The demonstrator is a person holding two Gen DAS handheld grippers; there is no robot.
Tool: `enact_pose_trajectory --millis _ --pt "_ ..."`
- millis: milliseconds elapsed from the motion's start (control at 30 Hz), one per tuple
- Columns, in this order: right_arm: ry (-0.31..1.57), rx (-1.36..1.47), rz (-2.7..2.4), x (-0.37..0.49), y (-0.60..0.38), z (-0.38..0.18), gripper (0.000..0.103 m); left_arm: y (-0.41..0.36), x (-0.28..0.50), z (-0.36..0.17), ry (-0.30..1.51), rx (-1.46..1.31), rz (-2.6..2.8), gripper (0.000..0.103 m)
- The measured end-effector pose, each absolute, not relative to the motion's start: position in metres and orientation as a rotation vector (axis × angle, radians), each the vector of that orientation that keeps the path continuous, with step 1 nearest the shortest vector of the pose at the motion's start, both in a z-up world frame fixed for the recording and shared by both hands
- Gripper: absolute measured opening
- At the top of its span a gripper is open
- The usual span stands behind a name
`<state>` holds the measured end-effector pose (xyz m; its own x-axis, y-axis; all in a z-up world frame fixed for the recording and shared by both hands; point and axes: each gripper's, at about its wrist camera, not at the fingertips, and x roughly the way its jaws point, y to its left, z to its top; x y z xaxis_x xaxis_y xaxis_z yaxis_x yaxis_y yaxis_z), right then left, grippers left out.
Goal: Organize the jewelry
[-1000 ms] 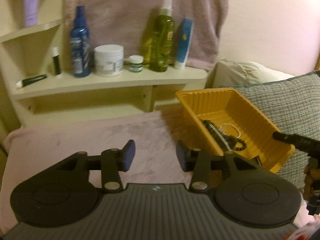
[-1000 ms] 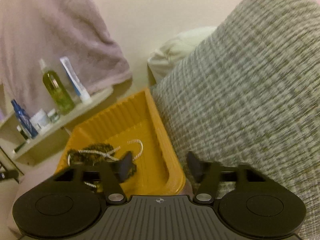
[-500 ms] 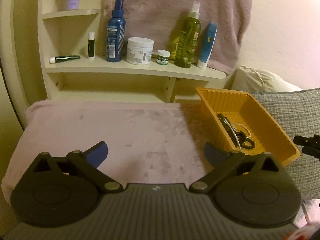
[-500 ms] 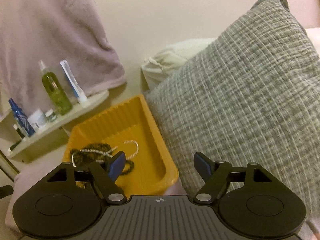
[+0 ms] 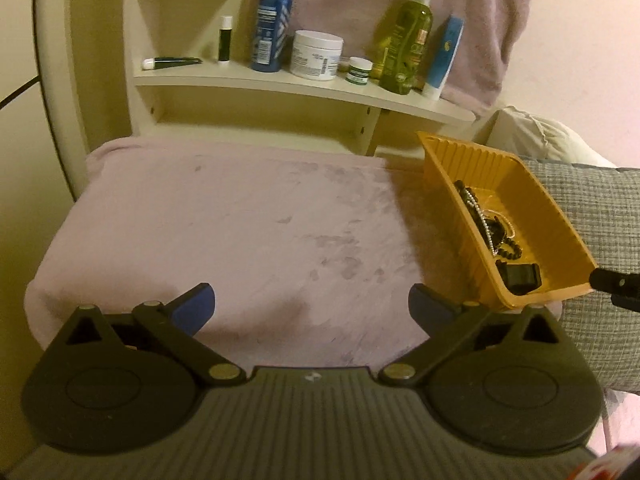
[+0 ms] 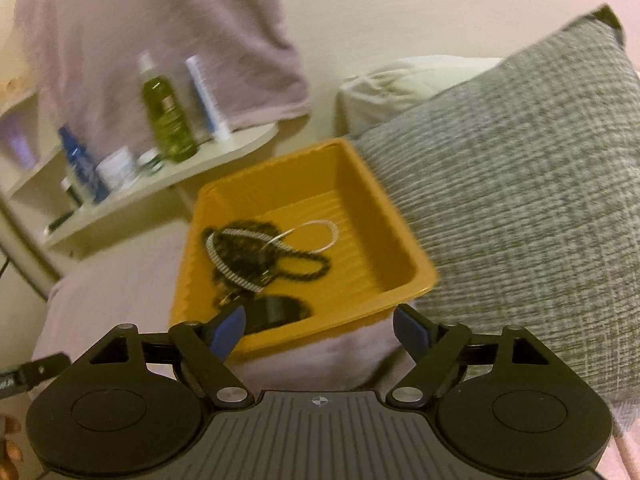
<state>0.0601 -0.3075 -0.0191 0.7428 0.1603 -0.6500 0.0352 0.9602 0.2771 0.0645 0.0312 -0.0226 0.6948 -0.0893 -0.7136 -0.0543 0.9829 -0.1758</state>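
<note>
Jewelry (image 6: 264, 248) lies tangled in the yellow tray (image 6: 404, 248) at the center of the right wrist view: dark beads, a silvery chain and a black clasp-like piece. A second ago the tray sat lower and partly behind the right gripper (image 6: 318, 330); it now shows whole above the fingers, which have spread wider and hold nothing. The left gripper (image 5: 312, 304), nearly closed a second ago, is now splayed wide over the pink blanket (image 5: 240, 220). In its view the tray (image 5: 536, 196) has shifted to the right edge, against the gray pillow (image 5: 600, 208), with jewelry (image 5: 486, 226) inside.
</note>
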Motion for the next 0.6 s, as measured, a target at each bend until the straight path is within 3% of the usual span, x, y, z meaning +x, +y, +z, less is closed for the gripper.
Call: enact_pose_trajectory --millis 600 --pt "0.796 0.136 0.252 0.036 -0.218 -0.005 0.082 0.034 0.023 0.002 0.798 -0.133 0.043 0.102"
